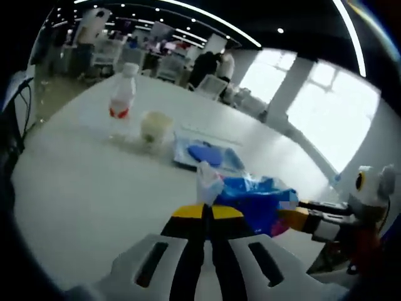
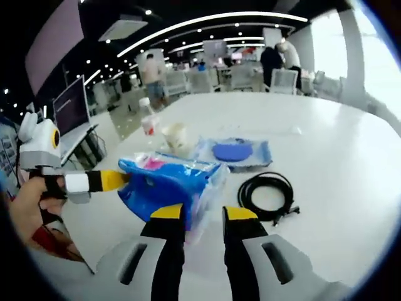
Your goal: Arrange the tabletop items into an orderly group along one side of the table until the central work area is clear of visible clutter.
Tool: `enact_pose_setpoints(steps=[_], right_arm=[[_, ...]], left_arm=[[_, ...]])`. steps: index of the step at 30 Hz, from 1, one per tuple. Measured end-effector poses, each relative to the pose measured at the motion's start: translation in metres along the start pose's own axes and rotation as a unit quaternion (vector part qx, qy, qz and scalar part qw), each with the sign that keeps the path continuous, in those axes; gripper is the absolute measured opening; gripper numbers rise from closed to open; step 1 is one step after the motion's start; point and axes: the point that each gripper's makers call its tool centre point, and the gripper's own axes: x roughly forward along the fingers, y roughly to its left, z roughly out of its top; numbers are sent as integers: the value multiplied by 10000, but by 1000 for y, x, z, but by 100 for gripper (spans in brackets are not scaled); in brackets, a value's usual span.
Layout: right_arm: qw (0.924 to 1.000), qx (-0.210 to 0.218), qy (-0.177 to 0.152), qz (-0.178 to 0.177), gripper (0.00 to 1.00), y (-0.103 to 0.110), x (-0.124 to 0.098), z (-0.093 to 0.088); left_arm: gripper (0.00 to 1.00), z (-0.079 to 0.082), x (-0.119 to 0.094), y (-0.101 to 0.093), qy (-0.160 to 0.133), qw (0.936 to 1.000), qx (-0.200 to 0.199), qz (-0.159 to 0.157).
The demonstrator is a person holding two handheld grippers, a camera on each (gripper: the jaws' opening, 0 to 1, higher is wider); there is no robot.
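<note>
Crinkly blue plastic bag (image 2: 166,182), glossy, pinched by left gripper (image 1: 207,211), jaws together; right gripper (image 2: 203,213) jaws apart; coiled black cable (image 2: 268,195) beside.

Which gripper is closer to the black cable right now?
Right. The cable lies coiled on the table just ahead of the right gripper, slightly to its right. The left gripper sits across the blue bag, farther away.

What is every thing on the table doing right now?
left gripper: shut on the blue bag.
right gripper: open, at the bag's edge.
blue bag: lifted, crumpled.
bottle: upright, cap on.
cup: upright.
black cable: coiled, lying flat.
</note>
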Motion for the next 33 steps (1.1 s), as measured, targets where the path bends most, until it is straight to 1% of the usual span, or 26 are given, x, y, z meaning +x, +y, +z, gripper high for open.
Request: enact_pose_setpoints(steps=[1,2,3,5,6,7,8,10,13,14,15,18,19,20,22,23,24,25,28,31,33], right_arm=[[10000,32,-2,21,11,1,1,1],[9999,-43,141,7,11,0,2,-3],[9999,-39,166,5,8,0,3,-3],[9998,14,209,54,3,1,3,-4],[9998,-11,207,43,2,1,3,-4],[9997,-123,227,53,2,0,2,-4],[9998,-100,192,41,2,0,2,-2],[9995,-218,207,71,2,0,2,-1],[9985,-426,302,151,1,0,2,-2],[9981,-495,331,143,1,-1,2,-2],[9981,-500,313,163,1,0,2,-1],[9978,-561,306,184,1,-2,1,2],[9978,-569,279,195,1,-2,1,4],[9971,-681,290,189,1,-3,0,5],[9965,-767,289,180,1,-5,-1,8],[9959,-833,319,176,1,-6,-1,8],[9962,-792,300,175,1,-7,-1,9],[9962,-801,295,179,1,-8,-2,10],[9956,-875,289,158,1,-11,-2,13],[9961,-804,289,206,1,-14,-3,15],[9956,-882,278,177,1,-16,-3,16]], left_arm=[[0,-1,0,-2,10,10000,-16,-32],[0,-1,1,-2,8,10000,51,9],[0,-2,1,-3,61,9999,147,-4],[0,-1,1,-6,17,9997,254,-11],[0,-1,0,-7,42,9995,326,-28],[0,-1,1,-7,37,9991,431,1],[0,-1,1,-7,50,9990,437,5],[0,-3,2,-5,76,9989,464,14],[0,-4,2,-5,122,9984,554,3],[0,-6,2,-5,169,9975,679,-37],[0,-6,2,-6,167,9976,665,-30],[0,-5,2,-8,157,9960,880,-50],[0,-5,3,-9,133,9950,982,-77],[0,-5,2,-12,150,9918,1248,-209],[1,-6,3,-13,159,9923,1212,-215],[1,-6,3,-14,161,9910,1301,-266],[2,-6,3,-15,155,9908,1319,-272],[3,-6,4,-16,171,9891,1429,-305],[5,-7,5,-20,164,9868,1567,-368],[9,-5,5,-20,137,9859,1627,-364],[16,-5,5,-21,122,9850,1685,-360]])
